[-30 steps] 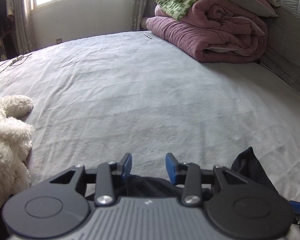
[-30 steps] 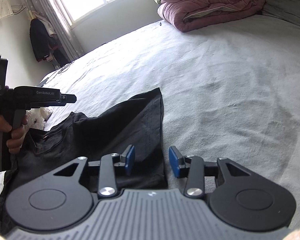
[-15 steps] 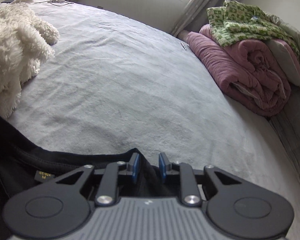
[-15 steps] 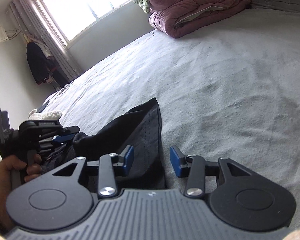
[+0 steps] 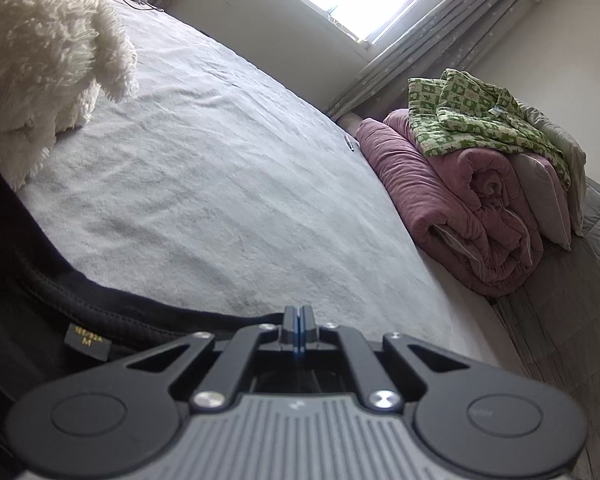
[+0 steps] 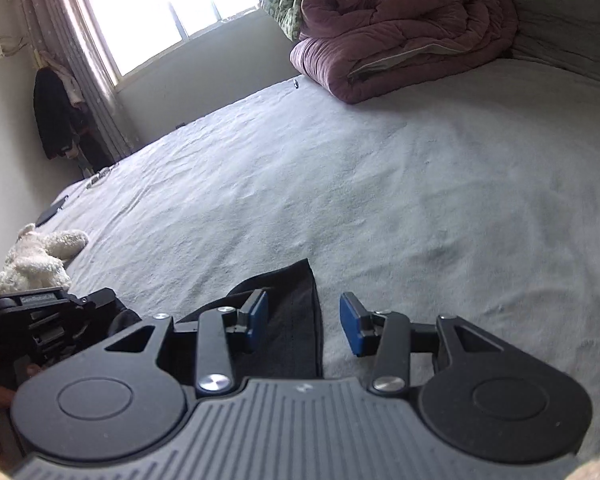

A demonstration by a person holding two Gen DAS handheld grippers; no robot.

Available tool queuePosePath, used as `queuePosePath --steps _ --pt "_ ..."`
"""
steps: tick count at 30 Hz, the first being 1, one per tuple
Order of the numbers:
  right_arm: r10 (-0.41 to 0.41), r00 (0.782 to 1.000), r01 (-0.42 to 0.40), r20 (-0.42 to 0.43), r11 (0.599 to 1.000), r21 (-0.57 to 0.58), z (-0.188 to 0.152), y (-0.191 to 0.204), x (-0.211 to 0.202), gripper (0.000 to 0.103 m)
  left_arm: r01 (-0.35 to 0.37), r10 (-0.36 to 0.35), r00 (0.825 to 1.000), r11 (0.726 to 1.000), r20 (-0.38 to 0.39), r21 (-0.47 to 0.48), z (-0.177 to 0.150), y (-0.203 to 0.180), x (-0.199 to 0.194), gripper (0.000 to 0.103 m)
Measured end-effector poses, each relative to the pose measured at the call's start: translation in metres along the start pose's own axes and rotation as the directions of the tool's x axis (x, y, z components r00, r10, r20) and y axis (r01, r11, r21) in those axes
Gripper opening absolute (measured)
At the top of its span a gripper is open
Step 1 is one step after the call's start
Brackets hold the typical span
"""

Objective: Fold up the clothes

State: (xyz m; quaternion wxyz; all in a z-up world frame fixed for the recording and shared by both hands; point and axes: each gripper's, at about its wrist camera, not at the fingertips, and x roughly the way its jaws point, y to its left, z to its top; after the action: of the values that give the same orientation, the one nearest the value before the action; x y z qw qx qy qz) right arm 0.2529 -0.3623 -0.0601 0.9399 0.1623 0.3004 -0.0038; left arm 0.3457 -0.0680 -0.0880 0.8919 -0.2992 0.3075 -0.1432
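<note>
Free room: bed sheet (image 5: 228, 200) open thru center of left wrist view, same in right wrist view center to right edge.

Obstacles: plush toy (image 5: 40, 52) fills upper left of left view, touching the black garment (image 5: 28, 320) at lower left. Rolled purple quilt (image 5: 472, 208) w/ green blanket (image 5: 476, 120) on top blocks the right side. In right view my left gripper (image 6: 104, 300) sits lower left, plush just behind it.

Daylight pours in from the window (image 6: 168, 12), blown out to white in both views. The bed (image 5: 228, 200) is softly lit with faint shadows. Fisheye bending curves the edges, corners go dark, and the toy (image 5: 40, 52) looks slightly soft.
</note>
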Motion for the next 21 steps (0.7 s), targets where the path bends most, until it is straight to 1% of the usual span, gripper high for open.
queuePosePath --steps 1,4,6,7,9,10,11,12,14,16,19,21 --pt "-0.028 1.0 0.027 -0.013 0.999 -0.029 0.004 0.003 0.008 0.044 0.01 -0.01 1.0 1.0 -0.018 -0.001 0.0 0.0 0.002 0.0" --pt "-0.022 1.0 0.021 -0.017 0.996 -0.083 0.005 0.007 0.028 0.045 0.042 -0.043 0.997 0.999 -0.067 -0.016 0.003 0.002 0.006 0.001" --pt "-0.01 1.0 0.009 -0.01 0.993 -0.117 0.004 0.01 0.037 0.046 0.042 -0.043 0.996 0.999 -0.075 -0.02 0.004 0.004 0.007 0.001" --pt "0.0 1.0 0.0 -0.002 0.991 -0.134 0.002 0.013 0.04 0.044 0.031 -0.033 0.997 0.999 -0.075 -0.022 0.004 0.005 0.008 0.001" --pt "0.019 1.0 -0.016 0.013 0.988 -0.152 -0.003 0.018 0.046 0.034 0.014 -0.015 0.997 1.0 -0.079 -0.01 0.002 0.005 0.01 0.002" --pt "0.01 1.0 -0.007 0.019 0.986 -0.168 -0.004 0.021 0.048 0.02 0.005 -0.006 0.997 1.0 -0.081 -0.004 0.001 0.005 0.011 0.002" --pt "0.002 1.0 0.003 0.025 0.983 -0.184 -0.006 0.024 0.05 0.012 -0.002 0.003 0.997 1.0 -0.074 0.013 -0.001 0.003 0.011 0.001" --pt "-0.005 0.999 0.011 0.033 0.98 -0.198 -0.006 0.026 0.048 0.007 -0.007 0.008 0.998 1.0 -0.061 0.026 -0.002 0.001 0.01 0.001" --pt "-0.045 0.995 0.064 0.091 0.971 -0.229 -0.007 0.03 0.036 0.006 -0.001 0.001 1.0 0.999 0.002 0.048 -0.002 -0.002 -0.001 0.0" --pt "-0.08 0.984 0.118 0.159 0.962 -0.247 -0.007 0.031 0.023 0.005 0.015 -0.019 0.997 0.998 0.073 0.061 0.0 -0.006 -0.012 0.0" --pt "-0.121 0.958 0.186 0.26 0.952 -0.242 -0.007 0.028 0.007 0.005 0.048 -0.06 0.979 0.997 0.194 0.068 0.003 -0.008 -0.029 0.0" --pt "-0.132 0.939 0.207 0.316 0.955 -0.215 -0.009 0.025 0.002 0.005 0.028 -0.05 0.97 0.995 0.236 0.097 0.0 -0.009 -0.028 0.0"
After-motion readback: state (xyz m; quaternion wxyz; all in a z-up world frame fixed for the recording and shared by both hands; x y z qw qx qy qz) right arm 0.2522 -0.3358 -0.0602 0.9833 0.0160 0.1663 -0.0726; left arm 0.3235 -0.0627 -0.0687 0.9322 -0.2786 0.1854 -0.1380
